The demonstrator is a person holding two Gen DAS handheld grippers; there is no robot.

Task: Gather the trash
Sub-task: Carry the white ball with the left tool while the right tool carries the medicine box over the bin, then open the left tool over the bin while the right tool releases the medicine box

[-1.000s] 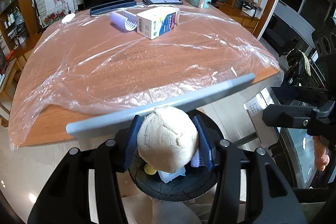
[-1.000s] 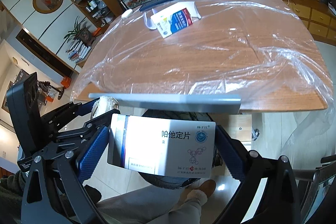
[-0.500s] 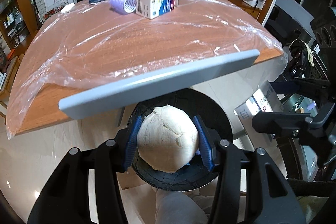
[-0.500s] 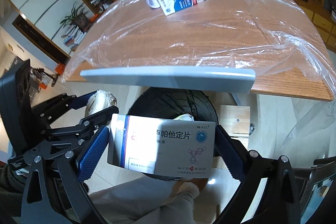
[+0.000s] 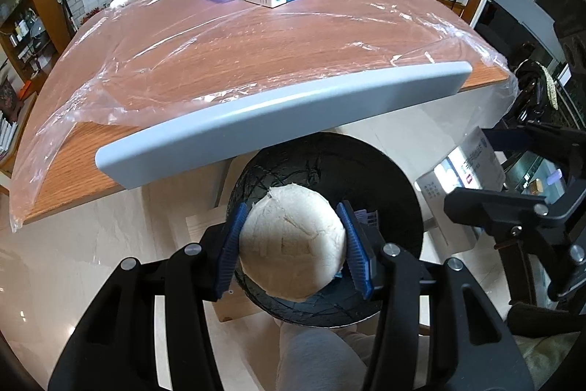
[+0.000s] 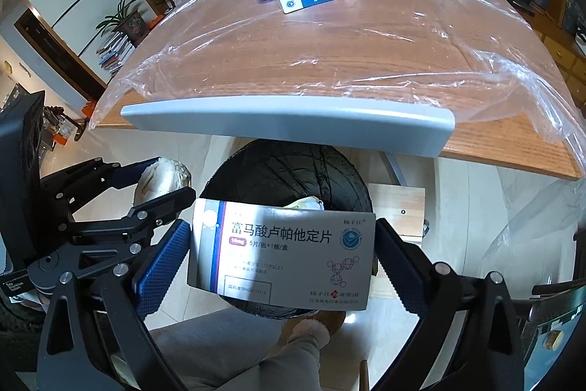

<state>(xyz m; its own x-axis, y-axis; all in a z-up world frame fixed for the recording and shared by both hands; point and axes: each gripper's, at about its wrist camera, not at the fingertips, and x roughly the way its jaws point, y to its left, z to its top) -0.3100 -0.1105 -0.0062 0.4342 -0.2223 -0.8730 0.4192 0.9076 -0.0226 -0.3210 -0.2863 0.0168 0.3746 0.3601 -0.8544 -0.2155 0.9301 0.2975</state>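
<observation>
A pale, cracked, crumpled ball of trash [image 5: 293,244] sits clamped between the blue pads of the left gripper [image 5: 293,253], directly above the round black-lined bin [image 5: 395,185]. Beside it, the right gripper [image 6: 282,259] is clamped on a flat white medicine box [image 6: 282,255] over the same bin. Beyond lies the plastic-covered wooden table [image 5: 256,46].
</observation>
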